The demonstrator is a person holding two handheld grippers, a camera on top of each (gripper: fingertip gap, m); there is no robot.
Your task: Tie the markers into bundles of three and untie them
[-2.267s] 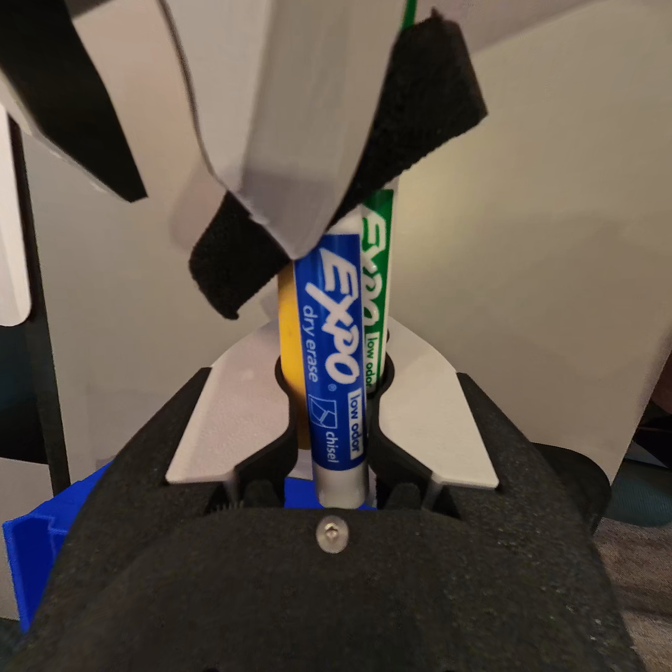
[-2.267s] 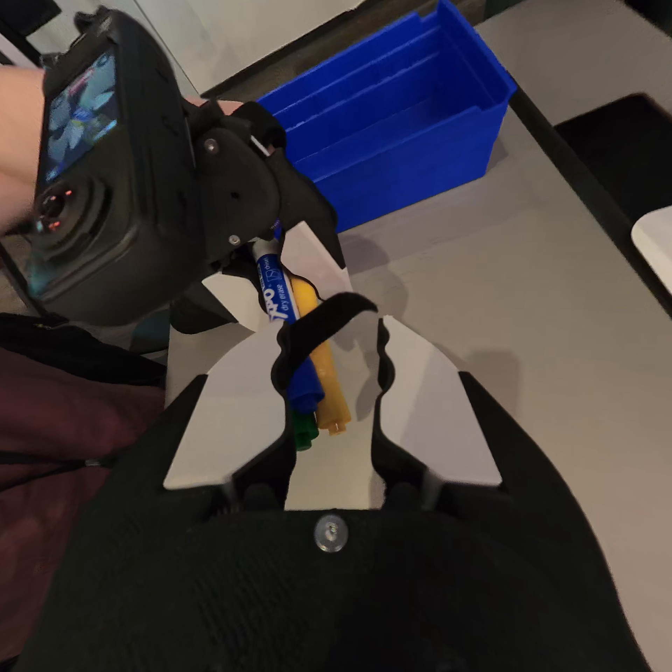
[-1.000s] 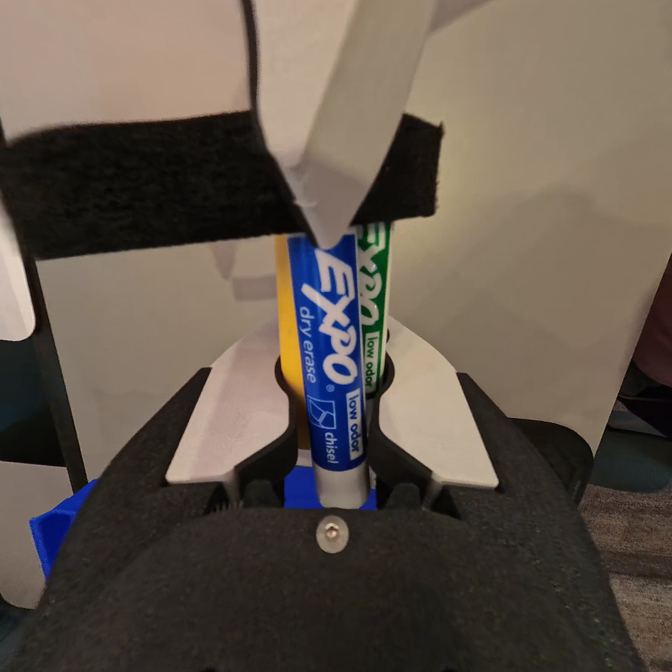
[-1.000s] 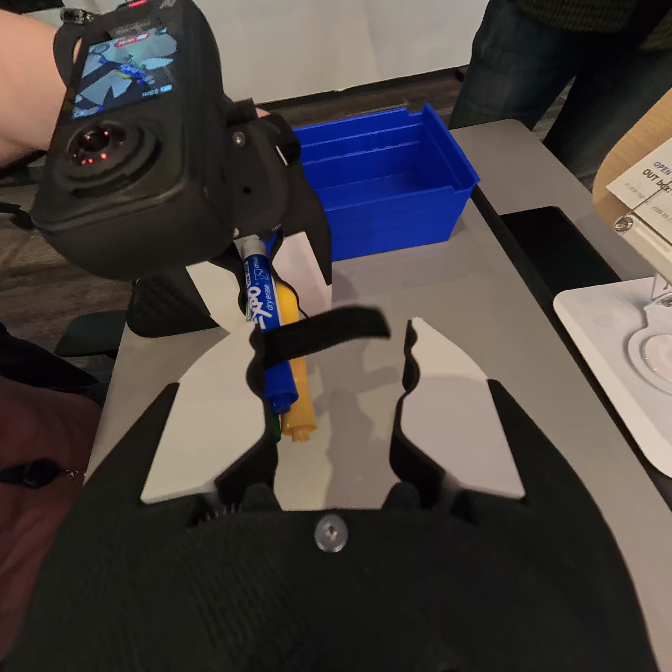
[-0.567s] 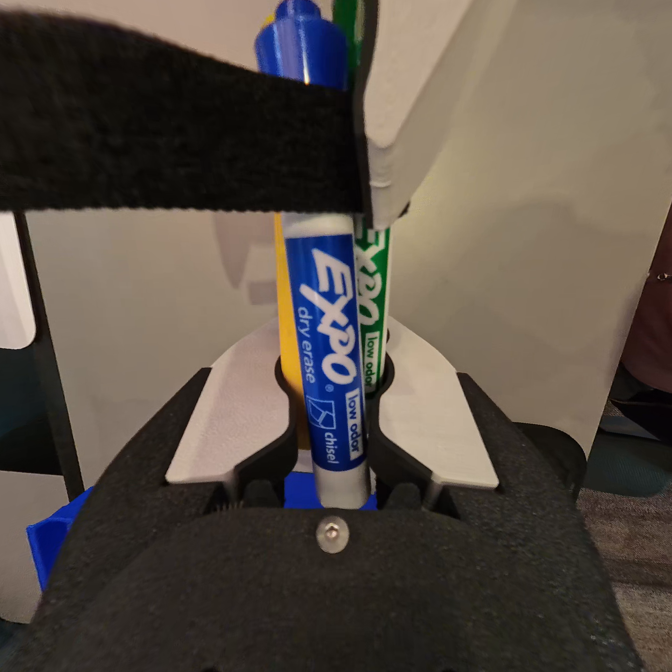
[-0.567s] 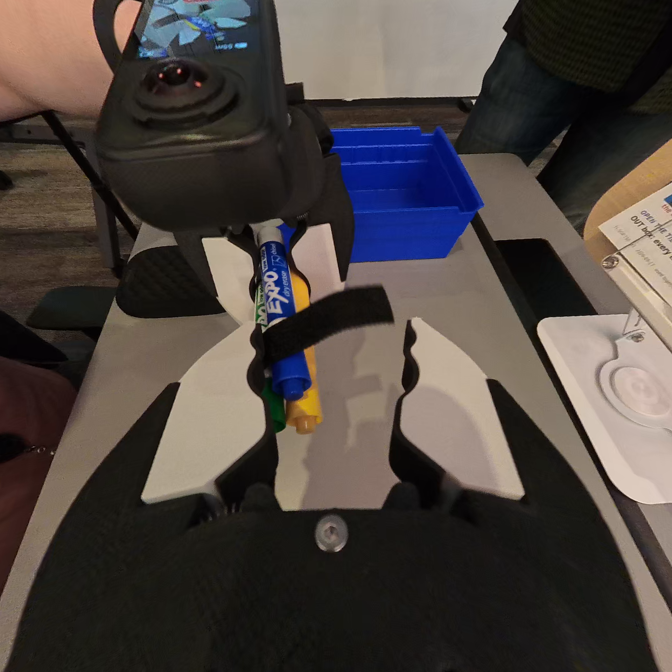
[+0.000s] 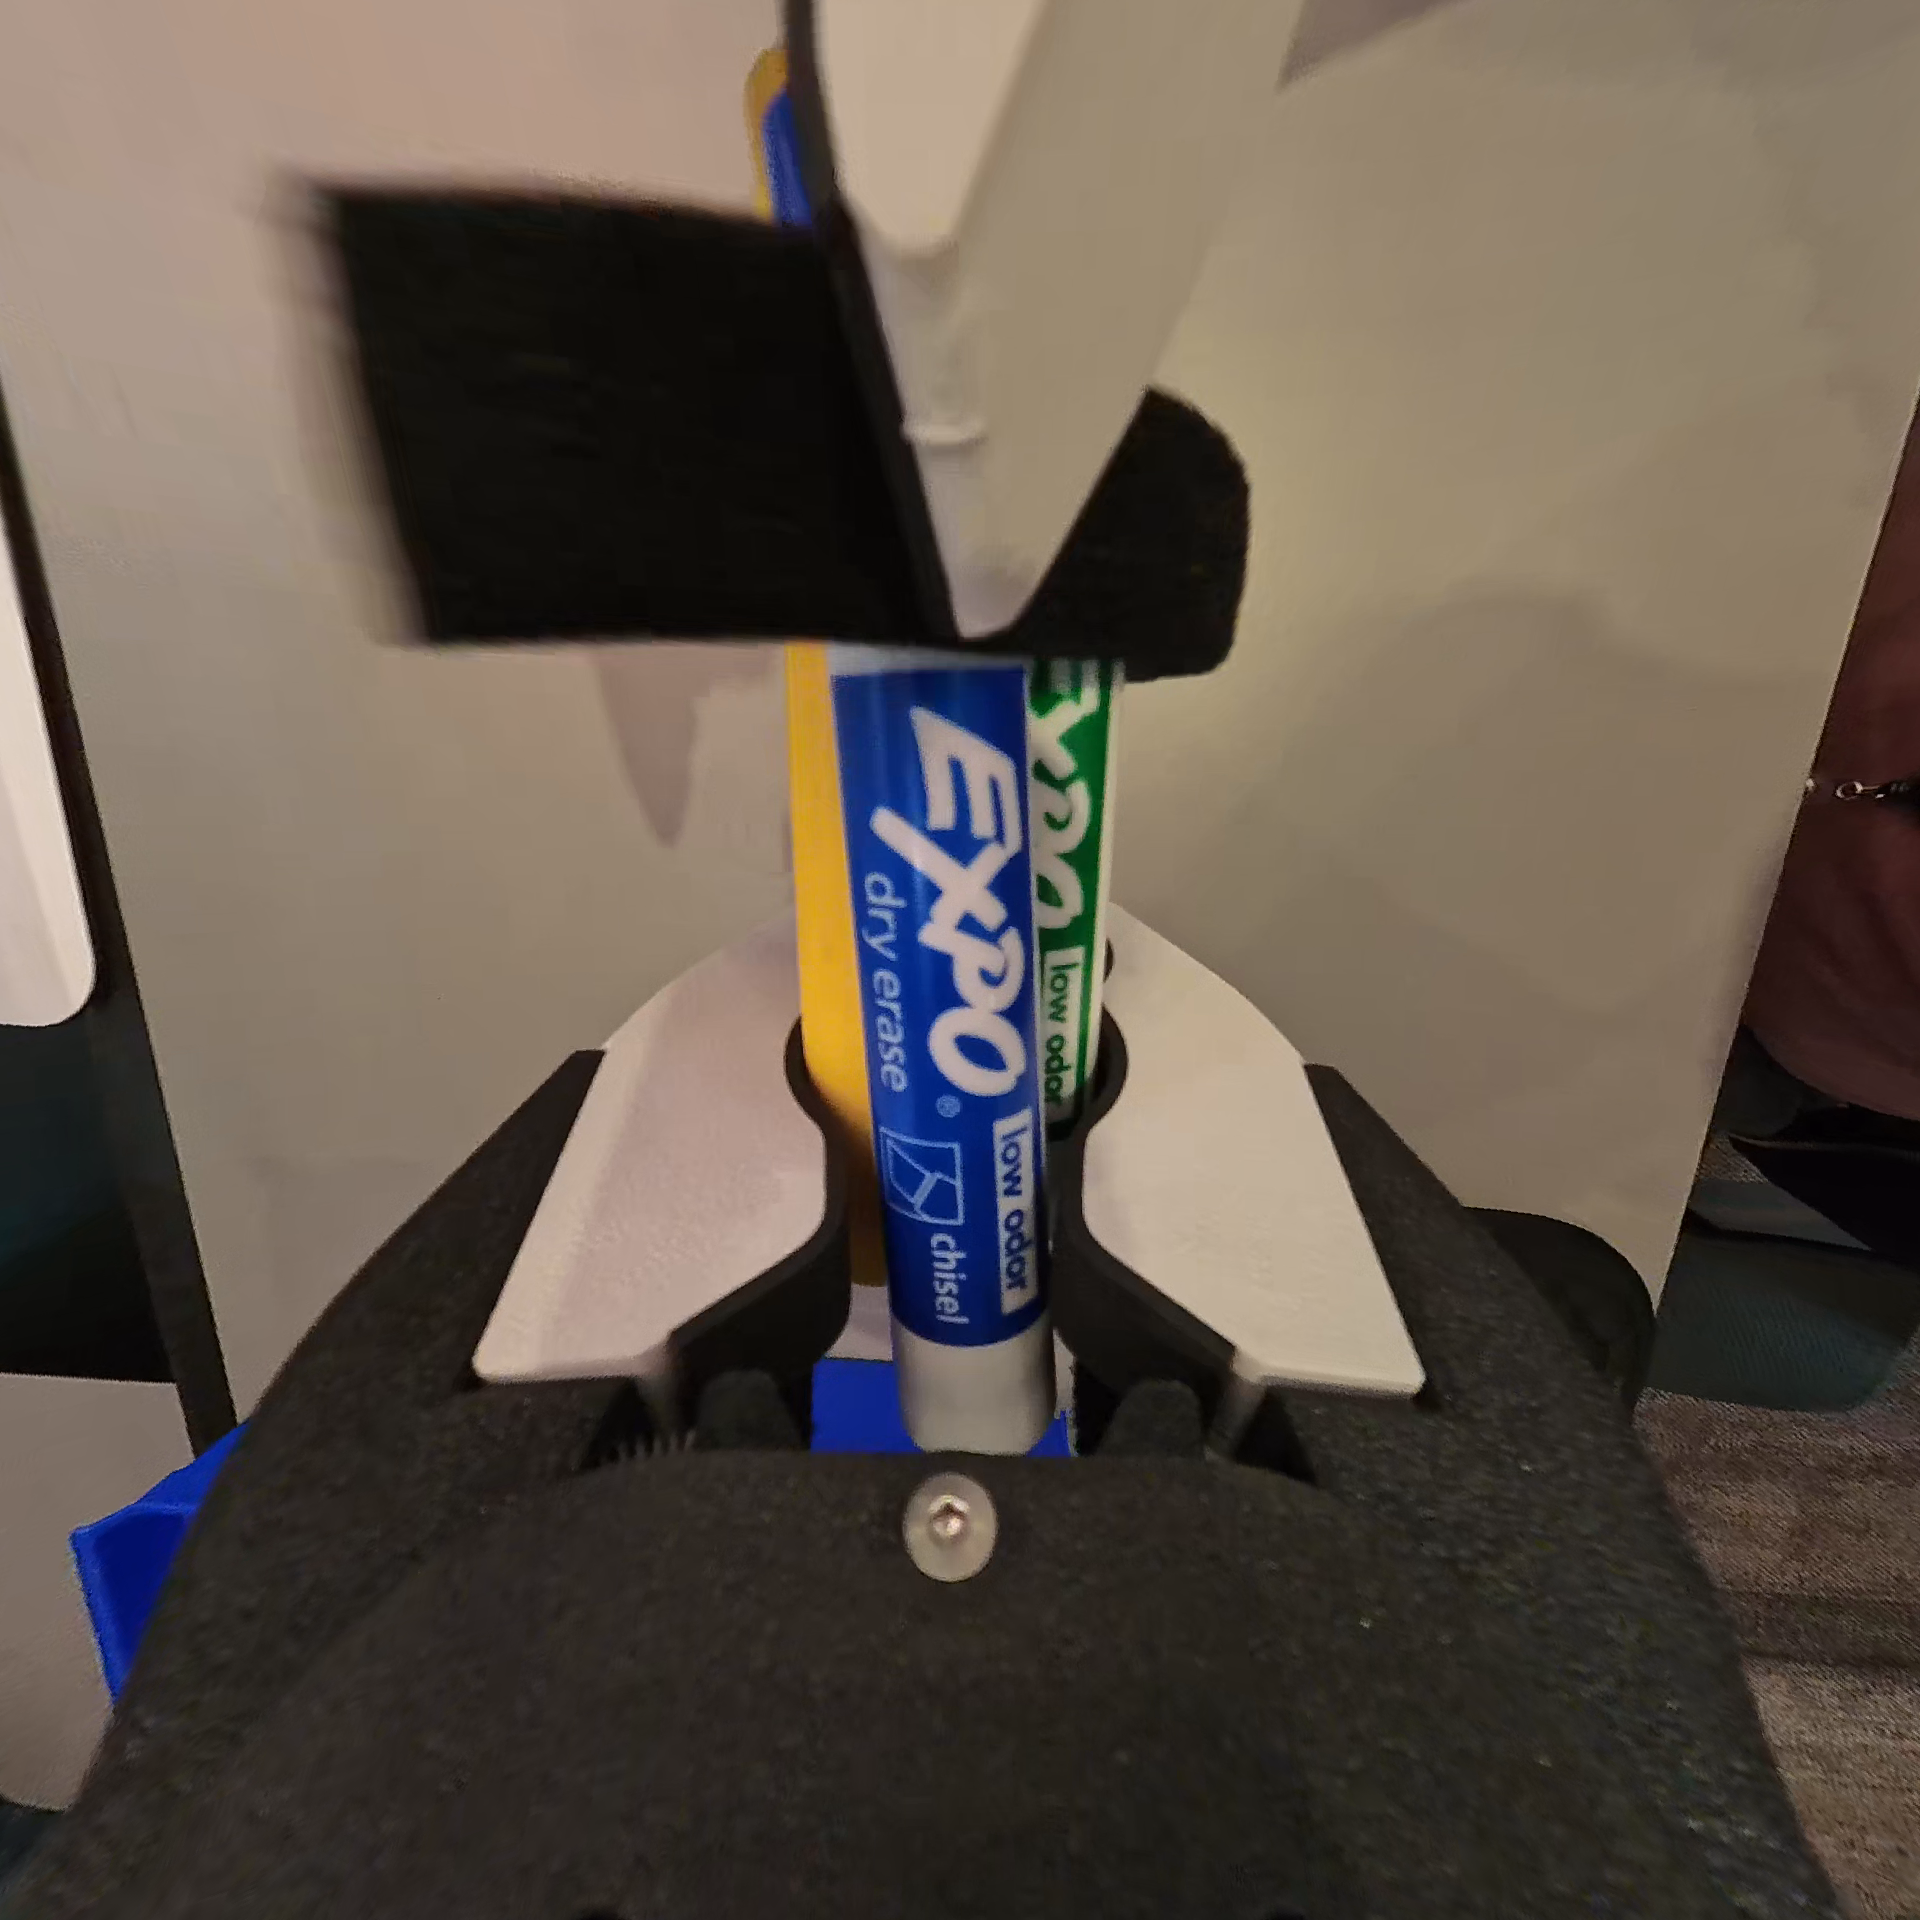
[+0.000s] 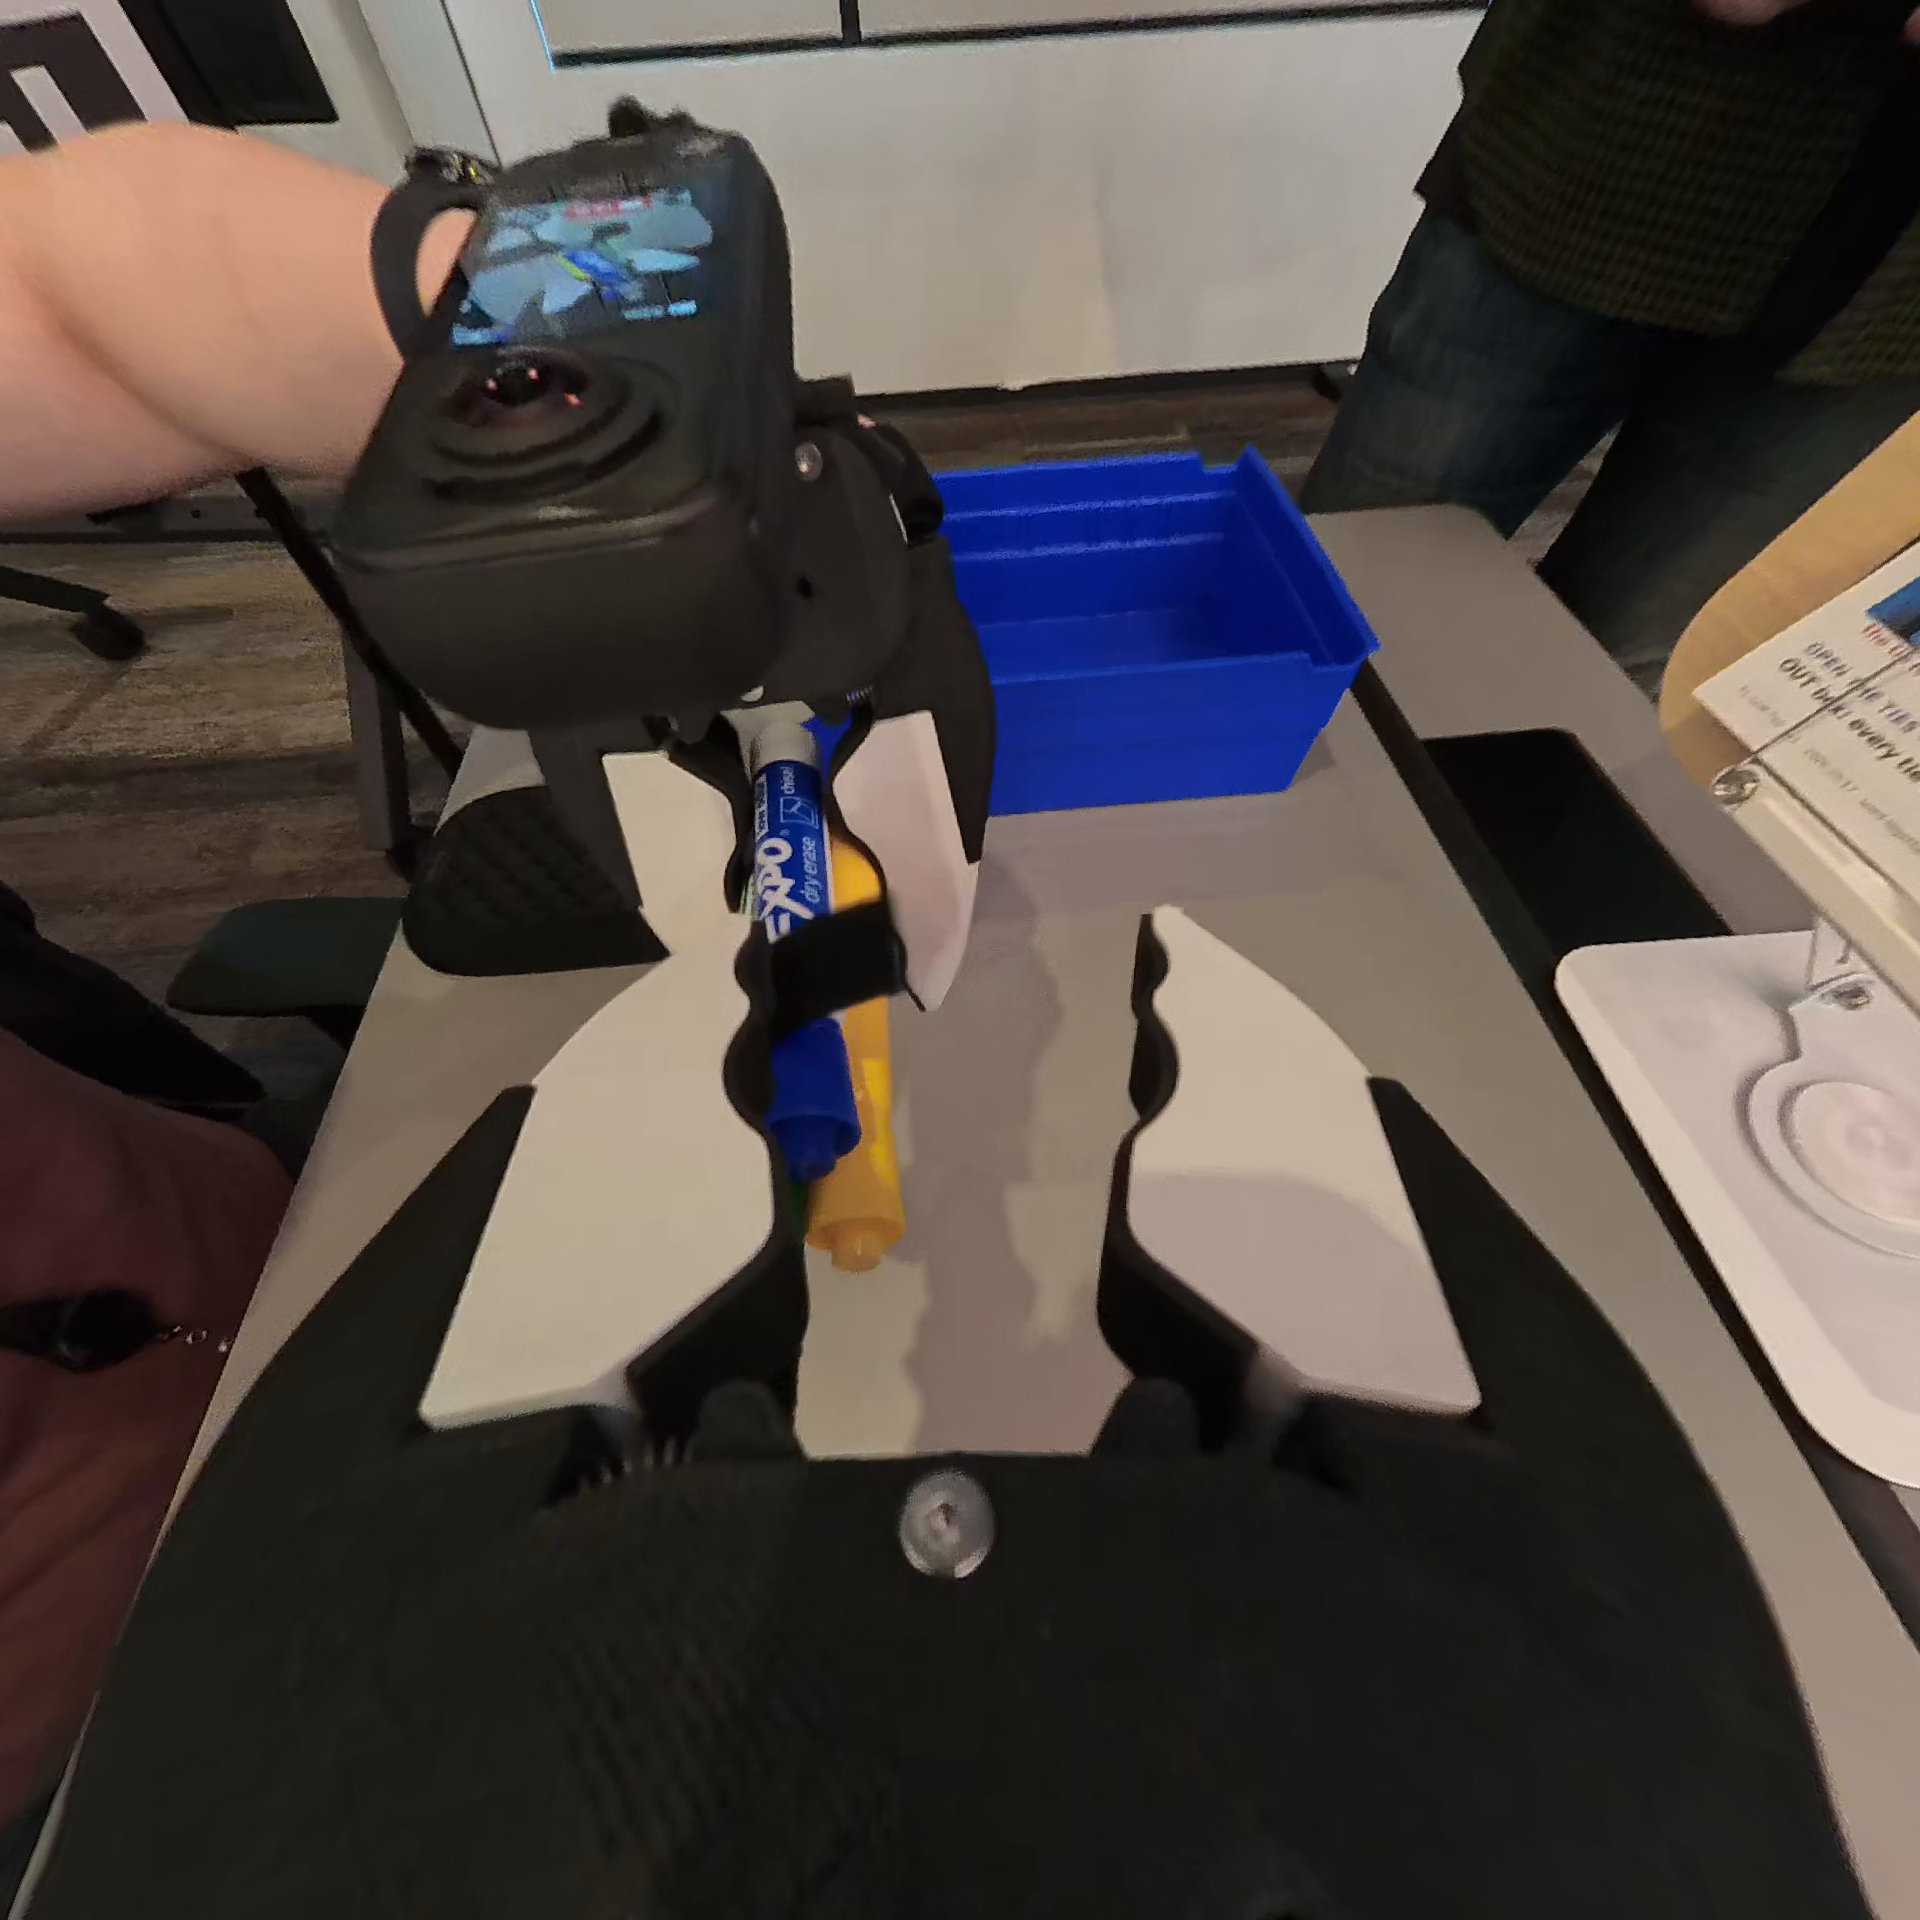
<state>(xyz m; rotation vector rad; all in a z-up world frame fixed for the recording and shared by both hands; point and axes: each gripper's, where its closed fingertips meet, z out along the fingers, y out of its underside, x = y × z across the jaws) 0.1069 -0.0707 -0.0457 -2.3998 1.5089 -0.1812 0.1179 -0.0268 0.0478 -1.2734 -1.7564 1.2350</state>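
Our left gripper squeezes three markers together: blue, yellow and green. A black strap wraps around them near the caps. Our right gripper is spread wide, one finger touching the strap. A blue bin sits far back on the gray table.

3 plastic dry-erase markers: 1 blue, 1 yellow, 1 green; 1 black fabric hook-and-loop strap; 1 blue plastic bin, far side.
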